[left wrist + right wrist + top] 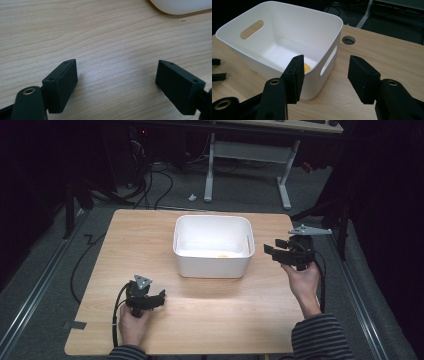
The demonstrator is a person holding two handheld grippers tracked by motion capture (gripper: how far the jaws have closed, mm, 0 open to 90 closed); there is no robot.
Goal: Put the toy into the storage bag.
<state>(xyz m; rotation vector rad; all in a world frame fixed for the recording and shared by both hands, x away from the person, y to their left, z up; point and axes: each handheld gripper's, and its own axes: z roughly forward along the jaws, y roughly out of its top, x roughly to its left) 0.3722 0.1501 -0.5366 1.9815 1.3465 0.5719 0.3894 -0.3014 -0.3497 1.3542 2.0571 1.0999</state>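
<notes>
A white plastic tub (212,266) with handle slots stands in the middle of the wooden table (150,235). A small yellow piece (223,254) lies on its floor near the right wall, and it shows as the yellow piece (306,67) behind one jaw in the right gripper view. My right gripper (270,251) is held just right of the tub (274,32), pointing at it, open with nothing between its jaws (326,58). My left gripper (161,297) sits low at the table's front left, open over bare wood (117,62). A corner of the tub (180,6) shows far ahead of it.
A round cable hole (348,40) is cut in the table beyond the tub. Behind the table stand the white legs of a desk (210,170), and cables (150,185) lie on the grey floor. Dark metal rails run along both sides.
</notes>
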